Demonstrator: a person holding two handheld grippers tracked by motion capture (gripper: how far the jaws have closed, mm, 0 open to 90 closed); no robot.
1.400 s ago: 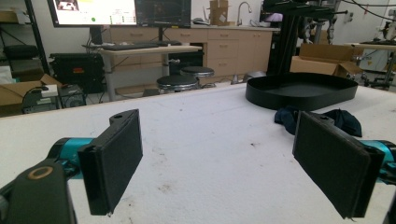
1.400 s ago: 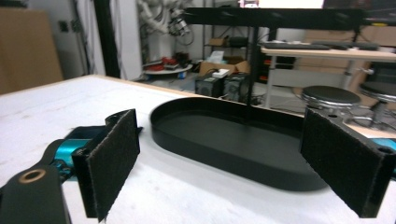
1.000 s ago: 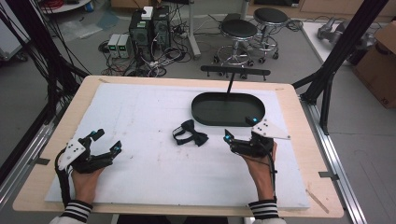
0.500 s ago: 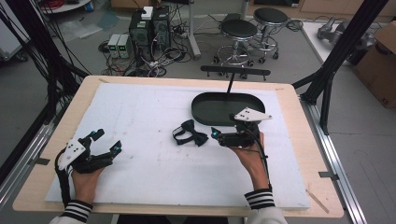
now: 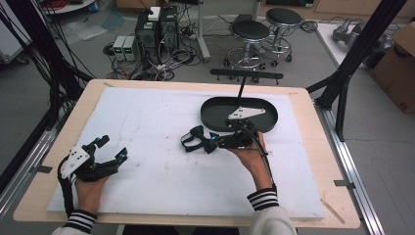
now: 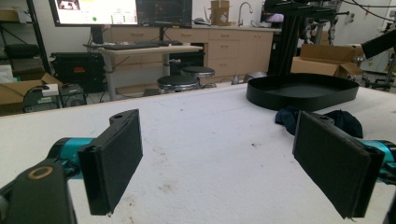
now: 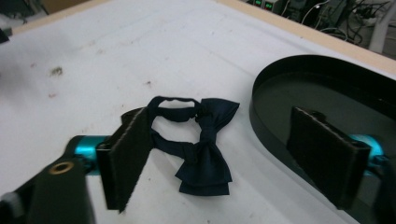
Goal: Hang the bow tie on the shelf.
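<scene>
the right gripper [image 5: 211, 143] is standing released, its two black padded jaws spread wide in the right gripper view, hovering just beside a dark navy fabric bow tie with a looped neck strap [image 7: 196, 147] that is lying flat on the white foam-covered table top [image 5: 147, 122]. the bow tie is sitting between the spread jaws in that view, its two stacked wings pointing toward the camera and its strap curling into an open loop behind. in the left gripper view the bow tie [image 6: 343, 120] is partly hiding behind a jaw pad. the shallow black oval plastic tray [image 5: 210, 113] is lying just beyond it, its far end getting cut off in the right gripper view. the left gripper [image 5: 111, 149] is resting released near the table's left edge, well apart, with bare white surface lying open between.
</scene>
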